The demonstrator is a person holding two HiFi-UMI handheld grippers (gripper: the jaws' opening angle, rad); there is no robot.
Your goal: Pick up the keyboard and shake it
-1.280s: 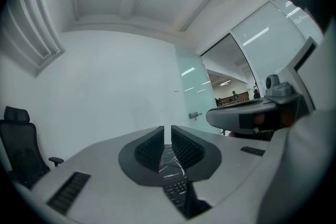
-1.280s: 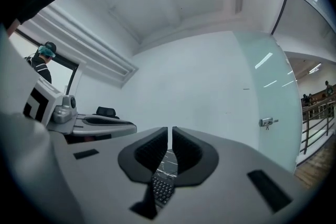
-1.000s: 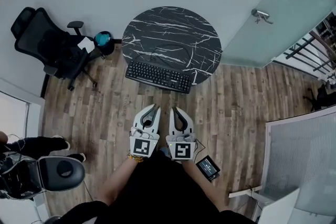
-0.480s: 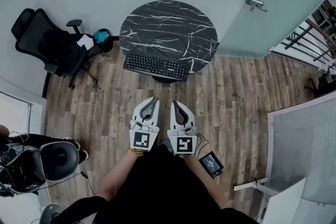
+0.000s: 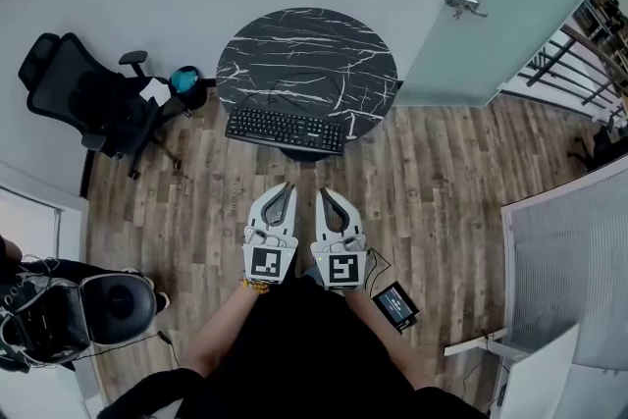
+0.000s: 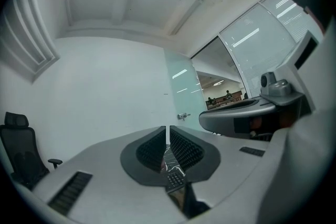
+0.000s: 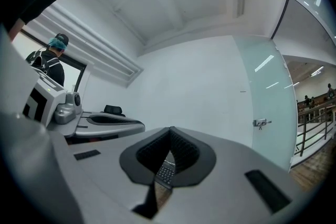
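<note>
**Task state.** Left gripper (image 5: pixel 287 188): the jaws are drawn together to a thin slit with nothing between them. Past the tips, its own view shows only a strip of keys far off. Right gripper (image 5: pixel 323 194): the jaws are fully closed and likewise empty. Both are held level and side by side, close in front of the person's body, pointing toward the table.

The keyboard (image 5: pixel 285 130) lies flat along the near edge of the round black marble table (image 5: pixel 306 54). It is well apart from both grippers, with floor between. No lift or shake is under way here. We note that this layout fits two stages equally: the keyboard waiting to be picked up, or set back down after a shake. One moment does not separate them.

**Edges and room, left to right.**
- A black office chair (image 5: pixel 83 88) and a teal object (image 5: pixel 184 78) stand near the table's left side.
- A dark round-topped stand (image 5: pixel 118 307) sits lower left, beside the person.
- The keyboard's long front edge seems flush with the table rim or slightly over it; from the head view we cannot settle which. Its two short ends look free.
- The wooden floor (image 5: pixel 432 182) between person and table is open.
- To the right are a glass door (image 5: pixel 471 44), a railing (image 5: pixel 579 64) and a white mesh panel (image 5: pixel 569 260), all well away from the table.
</note>
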